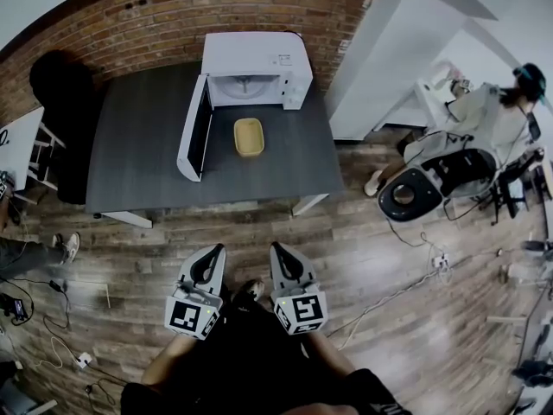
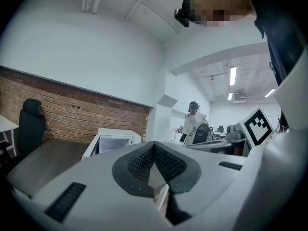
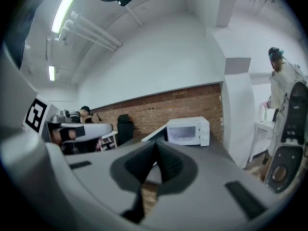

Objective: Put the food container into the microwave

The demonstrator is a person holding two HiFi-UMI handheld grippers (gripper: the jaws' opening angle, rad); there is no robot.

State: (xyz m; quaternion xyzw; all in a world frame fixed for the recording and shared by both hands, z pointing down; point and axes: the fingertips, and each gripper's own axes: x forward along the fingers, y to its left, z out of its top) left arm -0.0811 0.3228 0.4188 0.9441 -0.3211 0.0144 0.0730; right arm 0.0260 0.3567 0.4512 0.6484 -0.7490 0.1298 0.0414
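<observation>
Food container point(image 1: 249, 137) at middle of bench point(image 1: 138, 154), just before open microwave point(image 1: 257, 67), long axis pointing toward its mouth. Well ahead, beyond the bench's near edge, of left claw point(image 1: 212, 251) and right claw point(image 1: 278, 249), both pinched together, empty. Probably marginally nearer the right.
</observation>
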